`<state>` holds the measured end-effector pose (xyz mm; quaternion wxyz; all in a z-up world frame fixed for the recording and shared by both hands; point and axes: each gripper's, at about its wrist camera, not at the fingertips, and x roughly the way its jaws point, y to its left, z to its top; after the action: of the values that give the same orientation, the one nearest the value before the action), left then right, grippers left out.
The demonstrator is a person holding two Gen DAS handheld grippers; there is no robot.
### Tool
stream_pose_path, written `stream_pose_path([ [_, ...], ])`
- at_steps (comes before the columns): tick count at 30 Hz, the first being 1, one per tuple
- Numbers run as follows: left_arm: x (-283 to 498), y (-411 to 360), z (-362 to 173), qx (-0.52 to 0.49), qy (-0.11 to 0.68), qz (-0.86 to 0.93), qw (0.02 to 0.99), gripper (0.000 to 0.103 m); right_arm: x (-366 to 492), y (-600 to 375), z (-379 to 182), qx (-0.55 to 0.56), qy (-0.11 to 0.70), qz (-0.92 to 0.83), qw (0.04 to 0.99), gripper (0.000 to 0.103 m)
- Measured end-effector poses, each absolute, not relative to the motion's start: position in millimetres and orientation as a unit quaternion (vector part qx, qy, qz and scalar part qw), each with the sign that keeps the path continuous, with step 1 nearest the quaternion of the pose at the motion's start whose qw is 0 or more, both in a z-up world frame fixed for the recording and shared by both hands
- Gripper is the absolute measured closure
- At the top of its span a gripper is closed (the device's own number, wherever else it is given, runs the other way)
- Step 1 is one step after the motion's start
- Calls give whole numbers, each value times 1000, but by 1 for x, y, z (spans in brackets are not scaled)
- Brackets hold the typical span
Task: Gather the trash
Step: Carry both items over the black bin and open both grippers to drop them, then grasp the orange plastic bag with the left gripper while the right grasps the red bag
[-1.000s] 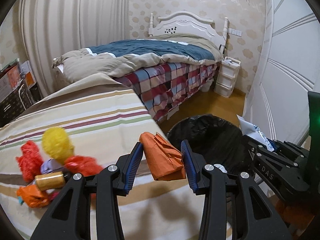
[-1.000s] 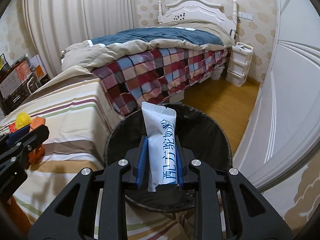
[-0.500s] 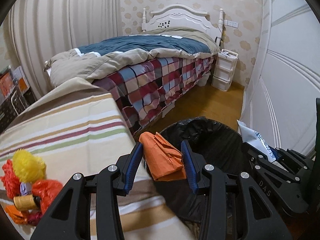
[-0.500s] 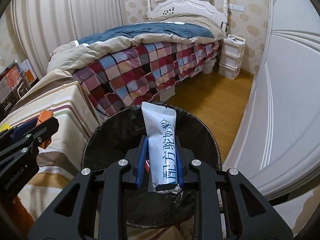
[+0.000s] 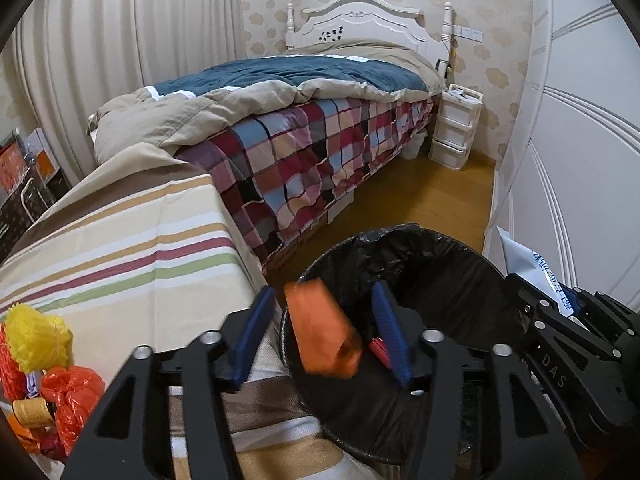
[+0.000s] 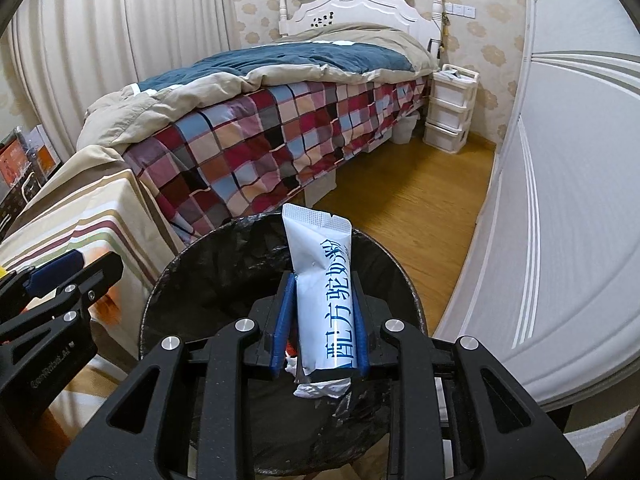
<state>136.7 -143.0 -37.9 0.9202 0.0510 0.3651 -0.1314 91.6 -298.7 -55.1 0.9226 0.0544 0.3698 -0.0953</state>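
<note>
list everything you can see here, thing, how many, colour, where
orange wrapper: 1, orange, blurred, loose between the open left pads over the bin
white sachet: 1, white with blue print, between the right pads above the bin
trash bin: 1, black liner, on the floor beside the striped table
white crumpled scrap: 1, inside the bin
trash pile: several pieces, yellow, orange, red, on the striped cloth at left
striped cloth: 1, beige with coloured stripes, over the table
bed: 1, checked cover, blue and tan duvet, white headboard
drawer unit: 1, white, beside the bed
left gripper: black with blue pads, jaws just opened
right gripper: black with blue pads, jaws just opening a little around the sachet
</note>
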Motion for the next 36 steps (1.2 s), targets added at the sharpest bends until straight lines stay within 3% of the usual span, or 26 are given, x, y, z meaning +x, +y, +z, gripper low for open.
stream_pose_path([
  [2, 135, -141, -38, 50, 362, -126, 922, 33, 91, -299, -56, 53, 369, -98, 923, 67],
  [5, 132, -138, -37, 53, 356, -119, 925, 27, 89, -299, -56, 52, 368, -103, 922, 57],
  [8, 127, -135, -34, 55, 350, -113, 928, 23, 87, -298, -55, 52, 366, -106, 923, 53],
  [15, 114, -115, -27, 55, 344, -95, 933, 19, 78, -292, -47, 53, 355, -108, 927, 36],
  [21, 95, -85, -20, 47, 341, -74, 936, 18, 66, -273, -39, 56, 350, -88, 931, 28],
  [36, 45, 8, -13, 30, 332, 6, 943, 18, 40, -187, -29, 35, 348, -4, 937, 27],
])
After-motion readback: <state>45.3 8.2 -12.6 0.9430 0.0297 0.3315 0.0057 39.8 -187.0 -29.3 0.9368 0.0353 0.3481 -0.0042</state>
